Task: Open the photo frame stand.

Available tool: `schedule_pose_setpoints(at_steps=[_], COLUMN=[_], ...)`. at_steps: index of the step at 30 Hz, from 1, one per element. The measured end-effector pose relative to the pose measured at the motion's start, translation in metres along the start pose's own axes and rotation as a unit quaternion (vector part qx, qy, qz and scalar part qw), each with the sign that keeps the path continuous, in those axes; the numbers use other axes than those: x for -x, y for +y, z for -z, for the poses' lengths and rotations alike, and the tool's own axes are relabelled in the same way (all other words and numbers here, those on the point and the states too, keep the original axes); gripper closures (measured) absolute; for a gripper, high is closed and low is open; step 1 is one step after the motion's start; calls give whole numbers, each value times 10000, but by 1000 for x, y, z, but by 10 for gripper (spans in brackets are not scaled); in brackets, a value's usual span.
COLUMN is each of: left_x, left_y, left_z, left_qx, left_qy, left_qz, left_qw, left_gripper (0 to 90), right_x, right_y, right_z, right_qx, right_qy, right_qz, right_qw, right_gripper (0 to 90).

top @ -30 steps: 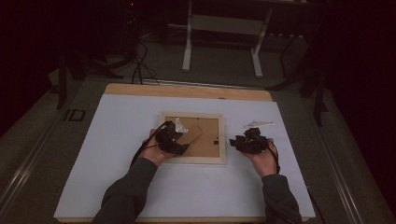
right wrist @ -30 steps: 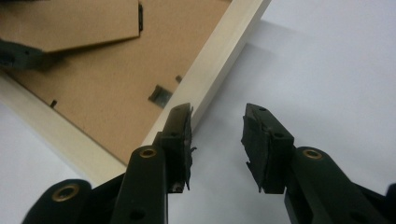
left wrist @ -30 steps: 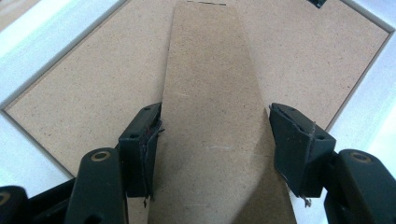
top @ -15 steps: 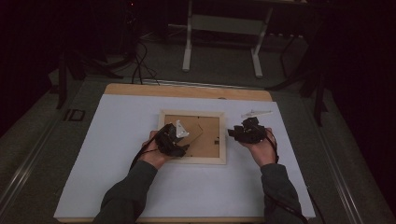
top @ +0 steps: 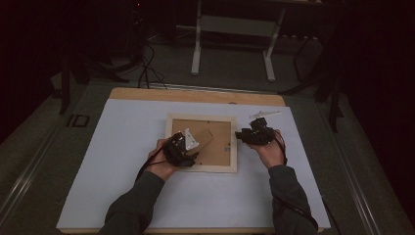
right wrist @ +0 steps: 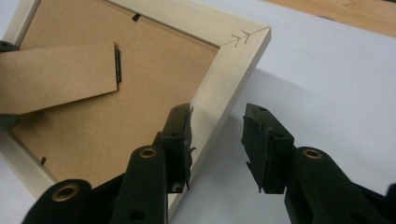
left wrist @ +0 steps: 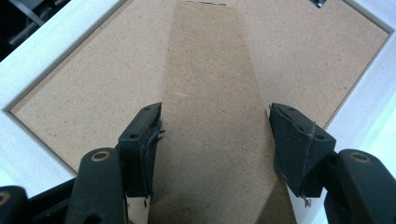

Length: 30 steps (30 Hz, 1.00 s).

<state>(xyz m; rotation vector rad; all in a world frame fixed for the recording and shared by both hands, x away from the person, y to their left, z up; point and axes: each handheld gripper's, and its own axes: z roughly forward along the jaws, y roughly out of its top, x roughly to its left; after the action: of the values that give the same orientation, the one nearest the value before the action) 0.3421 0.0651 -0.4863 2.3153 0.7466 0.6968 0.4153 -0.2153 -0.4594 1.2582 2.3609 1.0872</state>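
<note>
The left gripper (left wrist: 212, 140) hangs low over the back of a picture frame (top: 201, 167), its jaws spread wide to either side of the cardboard stand flap (left wrist: 210, 93), one pad just beside each long edge; whether either pad touches the flap is hard to tell. The flap's near end runs out of sight under the gripper, and the frame's corners are cut off at the picture's edges. Beyond the jaws the flap narrows toward a dark hinge line, with the brown backing board (left wrist: 299, 51) spreading out on both sides and a small metal clip half cropped at the far right.

The right gripper (right wrist: 217, 142) stands open astride the frame's pale wooden side rail (right wrist: 219, 88): one jaw over the backing just inside the rail, the other out over the white table sheet (right wrist: 327, 70). Past its jaws, a pencilled arrow mark sits on the mitred corner, and farther left the flap lifts off the board.

From the high view the frame lies face down near mid-table, between both hands; a small whitish object (top: 265, 115) lies just beyond the right gripper, too dim to make out
</note>
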Motion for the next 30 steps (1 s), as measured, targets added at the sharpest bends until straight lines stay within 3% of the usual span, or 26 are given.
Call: schedule_pose_setpoints(at_steps=[18,30], left_x=[10,13], left_y=[-3,-5], left_z=[5,7], left_qx=[223,362], left_qy=[303,399], left_qz=[-223,-355], left_qw=[9990,9979], left_gripper=[389,389], right_x=[2,12], right_y=[7,6], right_z=[-14,-19], right_qx=[-171,-279], right_qy=[308,750], right_qz=[-169,-457], right_qw=[9992,9957], right_gripper=[554,520])
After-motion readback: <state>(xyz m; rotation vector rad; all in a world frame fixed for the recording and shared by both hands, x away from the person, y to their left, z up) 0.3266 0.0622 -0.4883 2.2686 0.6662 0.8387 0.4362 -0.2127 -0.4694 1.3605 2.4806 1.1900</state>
